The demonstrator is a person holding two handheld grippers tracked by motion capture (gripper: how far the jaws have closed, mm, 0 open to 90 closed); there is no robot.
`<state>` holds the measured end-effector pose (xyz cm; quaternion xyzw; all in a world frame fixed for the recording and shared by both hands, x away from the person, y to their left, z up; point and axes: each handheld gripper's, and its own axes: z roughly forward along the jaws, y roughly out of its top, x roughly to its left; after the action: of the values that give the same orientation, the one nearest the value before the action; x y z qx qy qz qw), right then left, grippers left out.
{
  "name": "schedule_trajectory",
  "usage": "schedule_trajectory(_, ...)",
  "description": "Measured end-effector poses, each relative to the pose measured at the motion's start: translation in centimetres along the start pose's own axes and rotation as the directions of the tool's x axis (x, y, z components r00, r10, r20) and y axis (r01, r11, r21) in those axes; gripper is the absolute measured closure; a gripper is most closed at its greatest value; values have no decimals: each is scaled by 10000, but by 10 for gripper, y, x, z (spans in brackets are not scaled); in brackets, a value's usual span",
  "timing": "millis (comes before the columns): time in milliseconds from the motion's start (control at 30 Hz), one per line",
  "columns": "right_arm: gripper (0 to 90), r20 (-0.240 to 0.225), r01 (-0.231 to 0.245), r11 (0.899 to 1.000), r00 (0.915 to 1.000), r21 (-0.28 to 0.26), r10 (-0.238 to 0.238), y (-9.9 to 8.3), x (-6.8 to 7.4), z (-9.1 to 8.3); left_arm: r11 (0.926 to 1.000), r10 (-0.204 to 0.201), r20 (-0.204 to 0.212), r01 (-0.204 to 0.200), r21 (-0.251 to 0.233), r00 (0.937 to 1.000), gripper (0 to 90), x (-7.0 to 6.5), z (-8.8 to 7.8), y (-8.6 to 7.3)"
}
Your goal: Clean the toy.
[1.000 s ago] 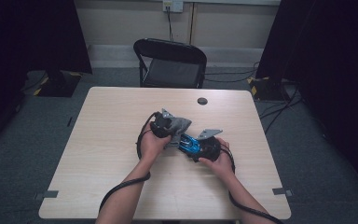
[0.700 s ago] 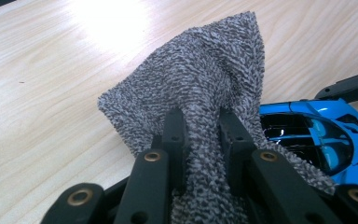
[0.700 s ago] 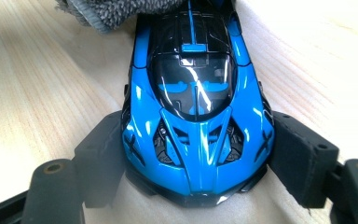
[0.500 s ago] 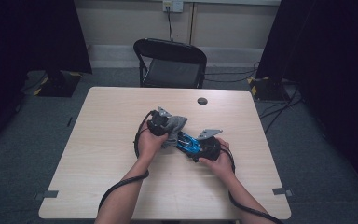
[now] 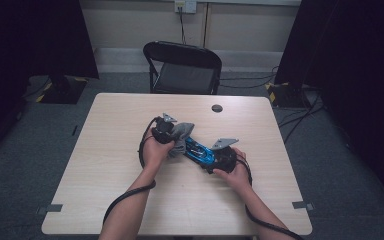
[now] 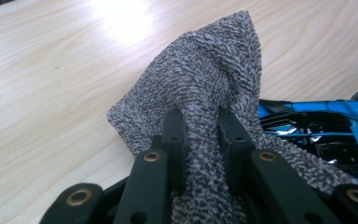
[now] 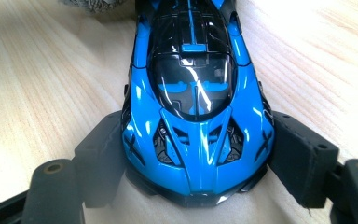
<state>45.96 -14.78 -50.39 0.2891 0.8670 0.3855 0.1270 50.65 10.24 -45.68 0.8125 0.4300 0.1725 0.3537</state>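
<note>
A shiny blue and black toy car stands on the light wooden table, with my right gripper shut on its near end, one pad against each side. In the high view the toy car lies mid-table between the two hands. My left gripper is shut on a grey knitted cloth, which bunches up between its jaws and drapes over one end of the car. Seen from above, the cloth hangs at the left gripper just left of the car, with the right gripper on its other end.
A small dark round disc lies near the table's far edge. A black folding chair stands behind the table. Cables trail from both grippers toward the near edge.
The left hand has shifted slightly, carrying the cloth a little along the car's end. The right hand and the car have stayed put.
</note>
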Motion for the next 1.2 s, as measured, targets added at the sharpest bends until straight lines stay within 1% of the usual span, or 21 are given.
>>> schedule_trajectory(33,254,-5,3,10000,10000,-3,-3,0,0,0,10000,-56,-21,56,15,10000,756,1,0,-1)
schedule_trajectory(67,254,-1,-2,10000,10000,-1,2,0,0,0,9999,-1,-104,2,122,9999,756,4,0,-2)
schedule_trajectory(100,254,-5,2,10000,10000,-2,-2,0,0,0,9998,-179,-111,180,112,9998,756,6,1,-4)
schedule_trajectory(133,254,1,1,10000,10000,-2,-1,0,0,0,9997,-158,-133,161,187,9998,756,8,0,-5)
schedule_trajectory(167,254,0,2,10000,10000,-2,-2,0,0,0,9994,-269,-106,272,220,9996,756,10,0,-7)
schedule_trajectory(233,254,-2,-1,10000,10000,-2,1,0,0,0,9992,-340,-151,343,212,9993,756,12,1,-9)
schedule_trajectory(367,254,-5,5,10000,10000,-5,-5,0,0,0,9992,-277,-278,285,280,9992,755,16,-2,-10)
schedule_trajectory(533,254,-1,1,10000,10000,-3,-1,0,0,0,9985,-405,-446,421,361,9982,756,24,-5,-13)
schedule_trajectory(567,254,-1,1,10000,10000,-3,-1,0,0,0,9981,-499,-495,516,325,9975,756,26,-6,-14)
schedule_trajectory(600,254,-1,2,10000,10000,-4,-2,0,0,0,9981,-478,-569,499,370,9972,757,29,-8,-15)
schedule_trajectory(633,254,-5,2,10000,10000,-5,-2,0,0,0,9977,-583,-609,603,323,9964,757,30,-9,-16)
schedule_trajectory(667,254,-8,3,10000,10000,-4,-3,0,0,0,9977,-555,-619,578,353,9965,758,32,-10,-17)
schedule_trajectory(767,254,-7,0,10000,10000,-5,0,0,0,0,9977,-654,-546,664,166,9964,758,33,-16,-16)
schedule_trajectory(833,254,-4,-2,10000,10000,-3,2,0,0,0,9985,-530,-481,534,72,9974,758,31,-20,-15)
schedule_trajectory(933,254,-1,1,10000,10000,-3,-1,0,0,0,9994,-324,-228,321,-141,9992,758,24,-25,-9)
schedule_trajectory(1033,254,-3,0,10000,10000,-2,0,0,0,0,9994,-61,42,62,-355,10000,758,12,-29,-1)
schedule_trajectory(1100,254,-1,1,10000,10000,-3,-1,0,0,0,9989,141,222,-131,-445,9997,758,5,-30,3)
schedule_trajectory(1133,254,-2,1,10000,10000,-2,-1,0,0,0,9983,369,353,-352,-461,9987,758,0,-31,5)
schedule_trajectory(1200,254,-2,2,10000,10000,-1,-2,0,0,0,9976,480,569,-450,-536,9972,758,-8,-30,8)
